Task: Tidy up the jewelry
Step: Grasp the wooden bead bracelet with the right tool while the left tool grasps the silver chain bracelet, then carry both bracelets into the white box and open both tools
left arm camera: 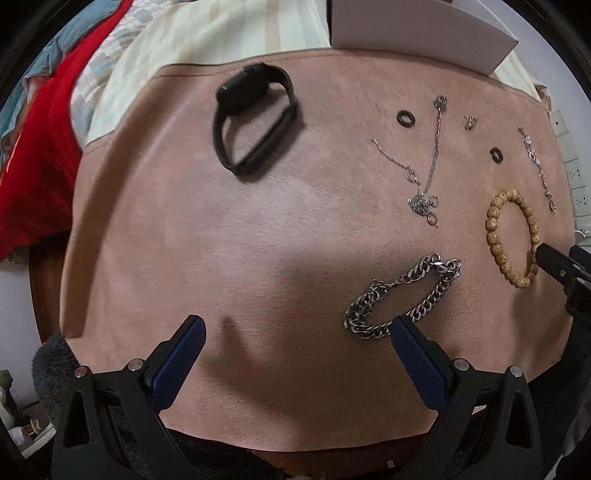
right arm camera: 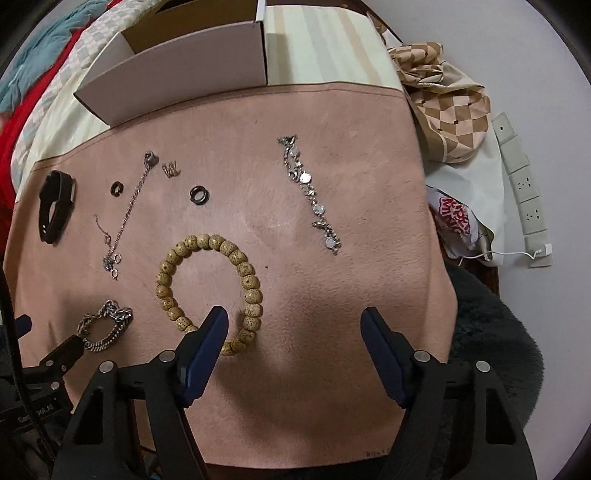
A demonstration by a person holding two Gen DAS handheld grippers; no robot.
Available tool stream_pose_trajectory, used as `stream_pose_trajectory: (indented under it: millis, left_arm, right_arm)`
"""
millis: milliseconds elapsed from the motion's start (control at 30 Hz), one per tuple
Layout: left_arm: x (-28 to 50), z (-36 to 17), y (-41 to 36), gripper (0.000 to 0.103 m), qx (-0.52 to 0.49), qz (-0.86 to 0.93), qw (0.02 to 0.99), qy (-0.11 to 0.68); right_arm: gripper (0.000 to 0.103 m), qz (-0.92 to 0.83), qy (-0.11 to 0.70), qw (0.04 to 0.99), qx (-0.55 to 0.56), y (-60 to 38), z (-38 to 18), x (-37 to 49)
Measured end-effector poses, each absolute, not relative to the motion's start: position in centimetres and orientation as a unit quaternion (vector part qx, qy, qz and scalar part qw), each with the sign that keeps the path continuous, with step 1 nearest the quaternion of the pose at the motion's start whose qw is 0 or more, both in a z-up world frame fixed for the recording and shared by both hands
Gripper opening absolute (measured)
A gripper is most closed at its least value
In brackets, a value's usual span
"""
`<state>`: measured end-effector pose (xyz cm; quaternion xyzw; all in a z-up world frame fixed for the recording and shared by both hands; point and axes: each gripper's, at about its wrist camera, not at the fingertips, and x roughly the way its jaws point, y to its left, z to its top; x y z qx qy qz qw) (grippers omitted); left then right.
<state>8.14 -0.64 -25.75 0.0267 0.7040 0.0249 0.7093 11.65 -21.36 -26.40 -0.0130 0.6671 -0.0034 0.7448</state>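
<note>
Jewelry lies spread on a pink mat (left arm camera: 221,229) (right arm camera: 332,295). My left gripper (left arm camera: 297,328) is open and empty; its right finger touches the near edge of a heavy silver chain bracelet (left arm camera: 402,295) (right arm camera: 105,326). My right gripper (right arm camera: 295,321) is open and empty; its left finger overlaps a tan beaded bracelet (right arm camera: 210,288) (left arm camera: 513,236). A black smartwatch (left arm camera: 253,118) (right arm camera: 55,206), a thin silver necklace (left arm camera: 424,173) (right arm camera: 125,218), two dark rings (left arm camera: 405,118) (right arm camera: 199,194), a small gold earring (right arm camera: 171,170) and a silver charm bracelet (right arm camera: 312,195) lie farther back.
An open white cardboard box (right arm camera: 177,74) (left arm camera: 417,33) stands behind the mat on a striped cloth. A checkered bag (right arm camera: 443,96) and a power strip (right arm camera: 524,192) lie to the right. Red and blue fabric (left arm camera: 33,147) is piled at the left.
</note>
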Motion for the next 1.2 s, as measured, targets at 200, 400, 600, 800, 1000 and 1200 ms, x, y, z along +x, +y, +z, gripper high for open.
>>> stream_pose_trajectory:
  millis: [200, 400, 600, 800, 1000, 1200]
  left_arm:
    - [7.7, -25.6, -1.7, 0.067, 0.013, -0.008, 0.723, 0.691]
    - [7.6, -24.6, -2.5, 0.007, 0.018, -0.035, 0.735, 0.676]
    - [8.3, -23.5, 0.0, 0.006, -0.017, -0.037, 0.738, 0.674]
    - [8.5, -20.2, 3.0, 0.006, -0.048, -0.04, 0.756, 0.652]
    - [8.5, -15.5, 4.3, 0.006, -0.076, -0.055, 0.78, 0.619]
    - [10.0, -11.5, 1.9, 0.006, -0.097, -0.074, 0.805, 0.581]
  right_arm:
    - [0.073, -0.012, 0.667, 0.745, -0.016, -21.7, -26.8, 11.8]
    - [0.053, -0.001, 0.667, 0.745, -0.001, -22.2, -27.4, 12.1]
    - [0.01, 0.006, 0.653, 0.757, -0.006, -21.0, -27.2, 12.0]
    - [0.009, 0.022, 0.642, 0.766, 0.036, -20.8, -25.7, 11.2]
    - [0.009, 0.047, 0.62, 0.781, 0.056, -20.2, -22.7, 11.1]
    - [0.009, 0.08, 0.596, 0.797, 0.064, -19.4, -18.5, 12.5]
